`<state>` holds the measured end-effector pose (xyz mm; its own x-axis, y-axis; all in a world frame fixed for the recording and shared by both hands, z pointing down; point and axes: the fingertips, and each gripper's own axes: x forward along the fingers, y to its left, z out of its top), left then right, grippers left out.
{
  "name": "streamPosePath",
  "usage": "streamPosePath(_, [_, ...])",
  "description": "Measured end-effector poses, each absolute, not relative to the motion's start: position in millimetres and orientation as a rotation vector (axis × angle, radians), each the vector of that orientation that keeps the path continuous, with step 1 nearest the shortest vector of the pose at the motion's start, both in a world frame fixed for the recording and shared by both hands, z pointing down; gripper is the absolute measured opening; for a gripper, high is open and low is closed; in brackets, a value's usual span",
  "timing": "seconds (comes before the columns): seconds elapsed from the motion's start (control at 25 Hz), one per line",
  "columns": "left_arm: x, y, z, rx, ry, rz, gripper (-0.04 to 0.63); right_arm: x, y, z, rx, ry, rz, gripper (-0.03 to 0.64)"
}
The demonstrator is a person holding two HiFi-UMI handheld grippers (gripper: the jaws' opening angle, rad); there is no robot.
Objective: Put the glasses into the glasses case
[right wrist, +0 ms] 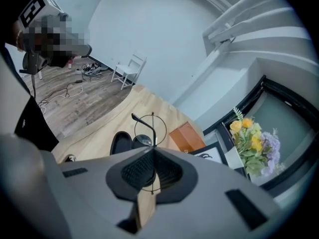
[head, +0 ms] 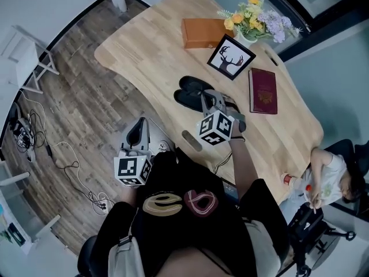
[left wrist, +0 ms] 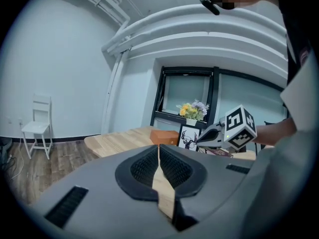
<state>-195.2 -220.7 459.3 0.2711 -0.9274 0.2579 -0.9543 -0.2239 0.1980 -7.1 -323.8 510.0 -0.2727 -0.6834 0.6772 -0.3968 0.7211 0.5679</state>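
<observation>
The black glasses case lies open on the wooden table, both halves facing up. My right gripper hovers just over the case, shut on thin round wire-rimmed glasses. In the right gripper view the glasses stick out past the jaws, one temple curving left, with the case right below them. My left gripper hangs off the table's near edge, shut with nothing between its pads. From the left gripper view the right gripper's marker cube shows over the table.
Behind the case stand an orange-brown box, a framed deer picture and a vase of flowers. A dark red booklet lies to the right. A white chair and cables are on the floor; a person sits at lower right.
</observation>
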Motion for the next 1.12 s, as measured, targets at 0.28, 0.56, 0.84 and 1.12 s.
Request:
streamPosePath(0.28, [-206.2,-214.4,456.1,2.193,-1.783,0.123,0.023,-13.2,-332.6,530.5,0.787,-1.883,-0.355,0.012])
streamPosePath(0.56, [-214.0,-203.2,458.5,2.147,-1.827,0.118,0.023,-13.1,-338.7,546.0,0.762,-1.868,-0.343,0.012])
streamPosePath(0.84, [-218.5,-198.8,462.8,2.096,-1.868,0.131,0.023,-13.3,-347.0,563.8,0.728,-1.862,-0.331,0.012])
streamPosePath(1.12, [-221.6,-200.7,463.5,2.067,-1.894,0.140,0.023,-16.1,-355.3,580.0,0.709,-1.858,-0.312,0.012])
